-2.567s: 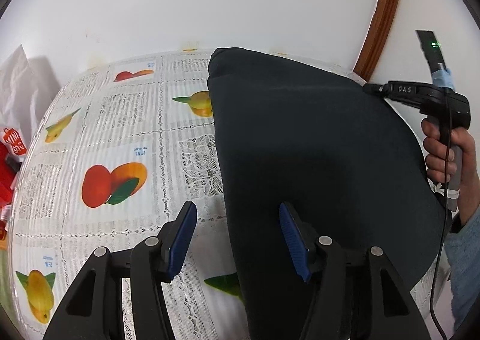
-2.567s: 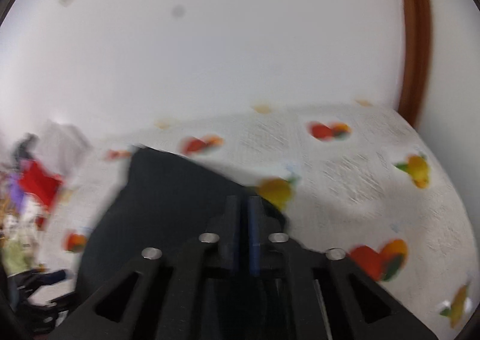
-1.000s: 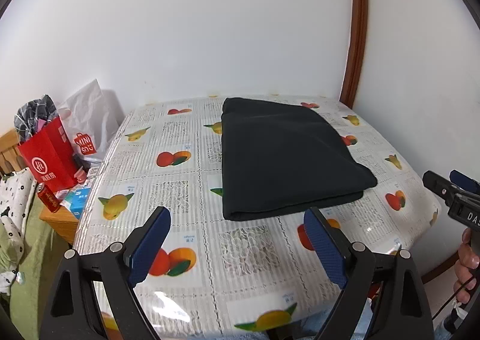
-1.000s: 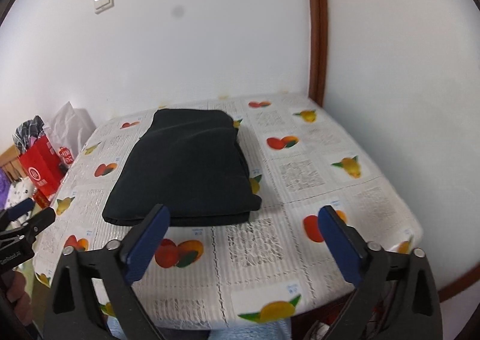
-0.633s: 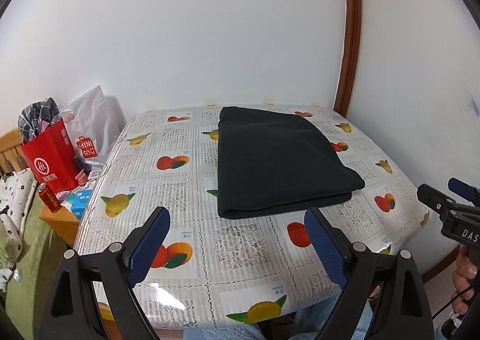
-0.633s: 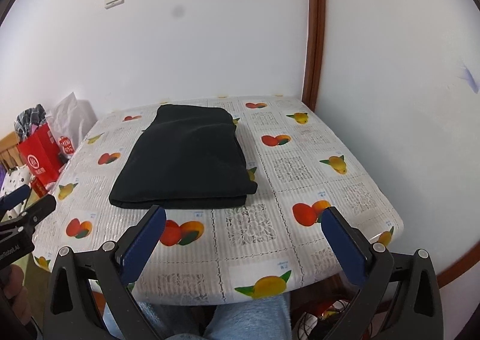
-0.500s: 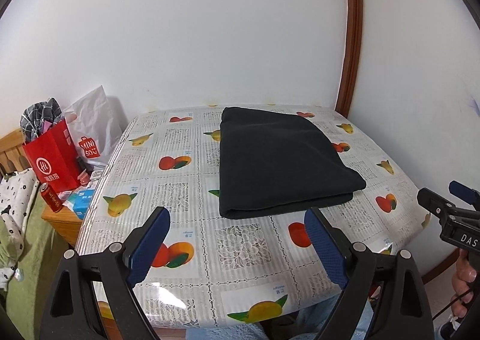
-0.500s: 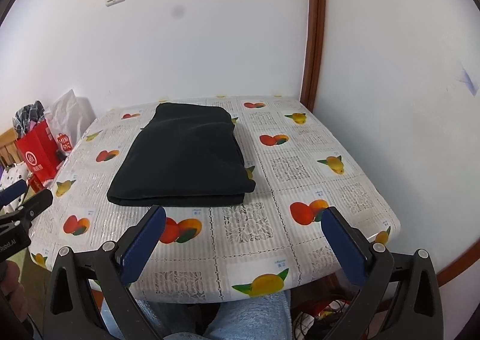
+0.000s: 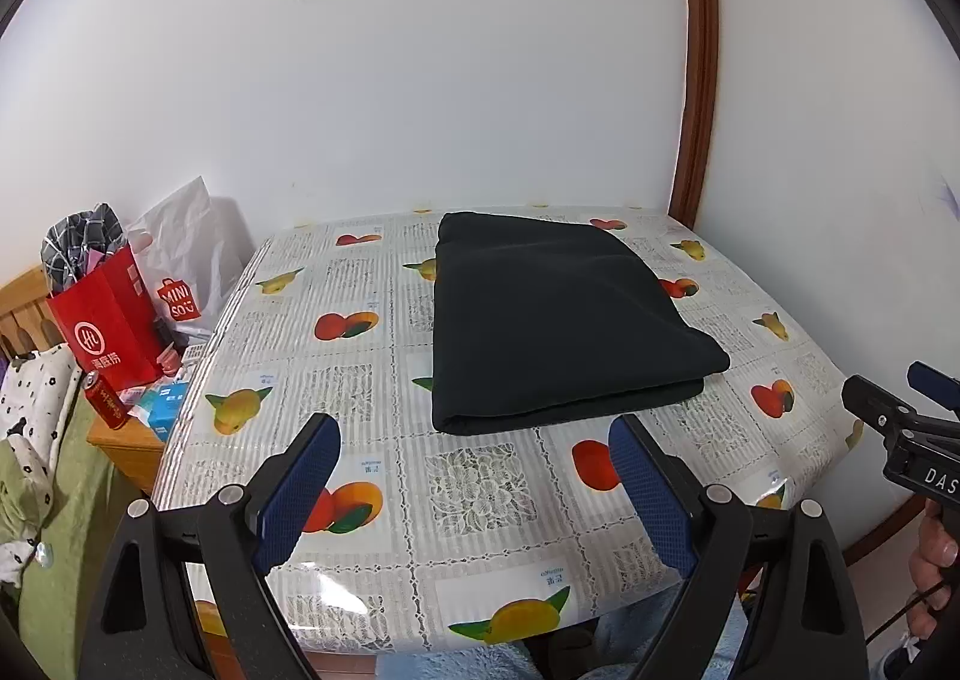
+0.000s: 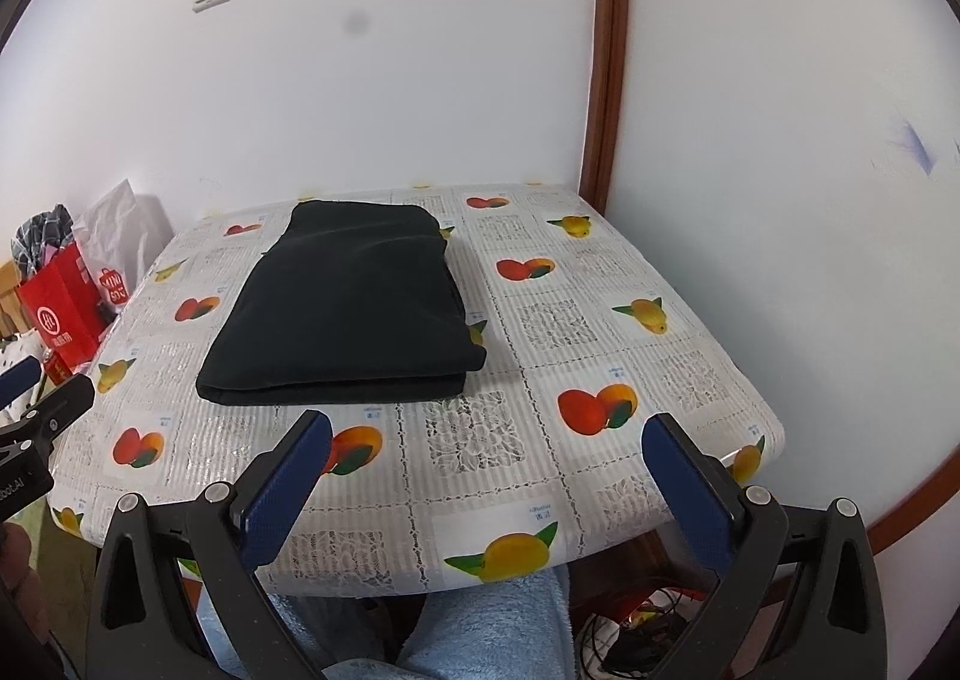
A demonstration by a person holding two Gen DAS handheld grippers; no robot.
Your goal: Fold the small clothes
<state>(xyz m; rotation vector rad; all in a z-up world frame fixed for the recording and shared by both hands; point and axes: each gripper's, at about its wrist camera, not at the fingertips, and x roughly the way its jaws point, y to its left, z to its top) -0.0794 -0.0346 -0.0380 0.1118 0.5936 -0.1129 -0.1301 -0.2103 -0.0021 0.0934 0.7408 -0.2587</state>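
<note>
Folded black fabric garment (image 9: 558, 320) on fruit-print plastic-covered surface (image 9: 480, 500).
Left claw (image 9: 474, 491) and right claw (image 10: 486, 491) released, clear of surface; white walls behind.

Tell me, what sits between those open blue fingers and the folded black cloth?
Only bare fruit-print tablecloth separates the right gripper from the folded black cloth; the right wrist view shows it.

Left gripper (image 9: 474, 476) and right gripper (image 10: 492, 476) hover level (jaws spread wide).
</note>
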